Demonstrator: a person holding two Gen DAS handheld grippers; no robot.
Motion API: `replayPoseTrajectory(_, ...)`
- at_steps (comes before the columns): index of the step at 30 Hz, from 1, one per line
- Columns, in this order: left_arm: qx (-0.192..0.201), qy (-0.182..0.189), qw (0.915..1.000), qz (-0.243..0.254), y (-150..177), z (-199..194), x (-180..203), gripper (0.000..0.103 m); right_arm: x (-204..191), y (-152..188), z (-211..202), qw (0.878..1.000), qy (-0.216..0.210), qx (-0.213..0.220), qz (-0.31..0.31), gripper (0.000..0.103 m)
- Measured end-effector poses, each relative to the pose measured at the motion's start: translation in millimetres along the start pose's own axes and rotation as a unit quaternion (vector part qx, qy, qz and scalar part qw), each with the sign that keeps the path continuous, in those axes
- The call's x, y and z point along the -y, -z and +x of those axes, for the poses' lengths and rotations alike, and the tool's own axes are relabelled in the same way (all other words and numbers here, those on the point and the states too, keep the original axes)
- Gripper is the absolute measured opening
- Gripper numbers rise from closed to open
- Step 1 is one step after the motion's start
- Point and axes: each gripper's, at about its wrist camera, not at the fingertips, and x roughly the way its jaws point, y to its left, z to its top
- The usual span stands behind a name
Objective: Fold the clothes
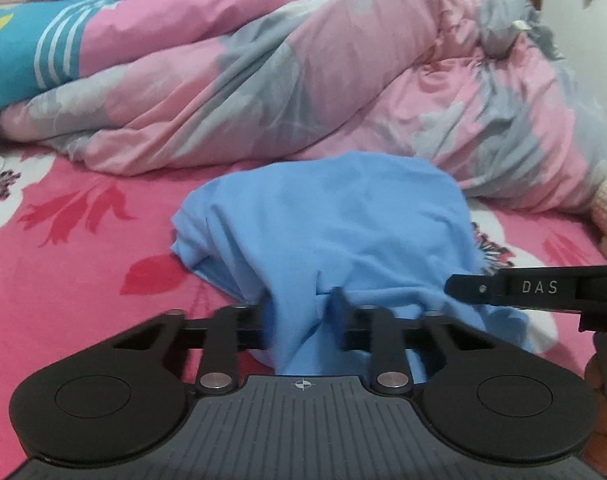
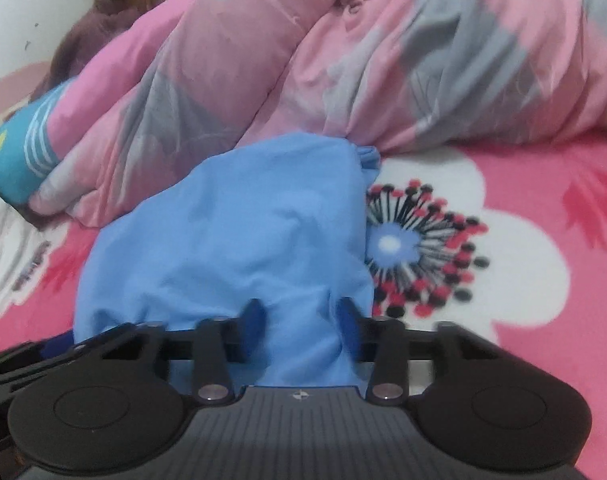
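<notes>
blue cloth is what we have hold of in both tools. from the left: our left gripper pinches a bunch of the blue garment between its fingers, closed down onto the fabric. at 3 o'clock in that view our right gripper reaches in, likewise clamped on a bunch. the garment trails toward 12 o'clock over the pink flowered bedsheet, up against the pink and grey quilt. we see no neat fold; it is bunched and rumpled, so we judge most of the folding is left.
</notes>
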Motion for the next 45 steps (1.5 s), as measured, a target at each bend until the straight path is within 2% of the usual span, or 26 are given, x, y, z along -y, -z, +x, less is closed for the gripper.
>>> replayPoseTrajectory(1, 0.002, 0.002, 1.0, 0.002, 1, -3, 1, 0.008, 1, 1, -5, 1.0, -0.009, 0.0, 0.007, 0.008)
replayPoseTrajectory(3, 0.0, 0.006, 1.0, 0.003, 1, -9, 3, 0.003, 0, 1, -14, 1.0, -0.027, -0.001, 0.016, 0.005)
replayPoseTrajectory(8, 0.007, 0.032, 0.9994, 0.012, 5, -39, 9, 0.002, -12, 9, -45, 0.998, -0.059, -0.005, 0.012, 0.004)
replayPoseTrajectory(11, 0.013, 0.059, 0.9979, 0.026, 13, -70, 11, 0.002, -20, 20, -69, 0.997, -0.078, -0.006, 0.012, 0.004)
replayPoseTrajectory(17, 0.02, 0.109, 0.9926, 0.051, 38, -134, 9, 0.002, -36, 58, -128, 0.994, -0.107, -0.013, -0.001, 0.004)
replayPoseTrajectory(23, -0.009, 0.159, 0.9862, 0.045, 71, -185, -8, 0.002, -39, 107, -193, 0.99, -0.14, -0.027, 0.015, 0.004)
replayPoseTrajectory(25, -0.019, 0.175, 0.9837, 0.036, 81, -197, -13, 0.002, -38, 123, -210, 0.988, -0.147, -0.036, 0.027, 0.004)
replayPoseTrajectory(30, -0.035, 0.196, 0.9789, 0.048, 105, -203, -15, 0.002, -30, 156, -225, 0.991, -0.109, -0.072, 0.035, 0.004)
replayPoseTrajectory(32, -0.041, 0.203, 0.9774, 0.041, 112, -201, -19, 0.003, -38, 151, -224, 0.992, -0.103, -0.07, 0.02, 0.006)
replayPoseTrajectory(35, -0.029, 0.211, 0.9768, 0.021, 116, -208, -28, 0.007, -52, 139, -221, 0.994, -0.094, -0.063, -0.005, 0.009)
replayPoseTrajectory(37, -0.023, 0.216, 0.9761, 0.007, 117, -212, -35, 0.018, -61, 132, -219, 0.994, -0.088, -0.059, -0.022, 0.022)
replayPoseTrajectory(38, -0.022, 0.217, 0.976, -0.002, 119, -214, -39, 0.023, -65, 128, -218, 0.994, -0.085, -0.057, -0.03, 0.024)
replayPoseTrajectory(43, -0.023, 0.202, 0.9788, -0.023, 125, -215, -51, 0.028, -88, 108, -213, 0.994, -0.07, -0.046, -0.073, 0.039)
replayPoseTrajectory(45, -0.027, 0.197, 0.9795, -0.031, 126, -215, -54, 0.033, -97, 101, -211, 0.993, -0.065, -0.042, -0.09, 0.045)
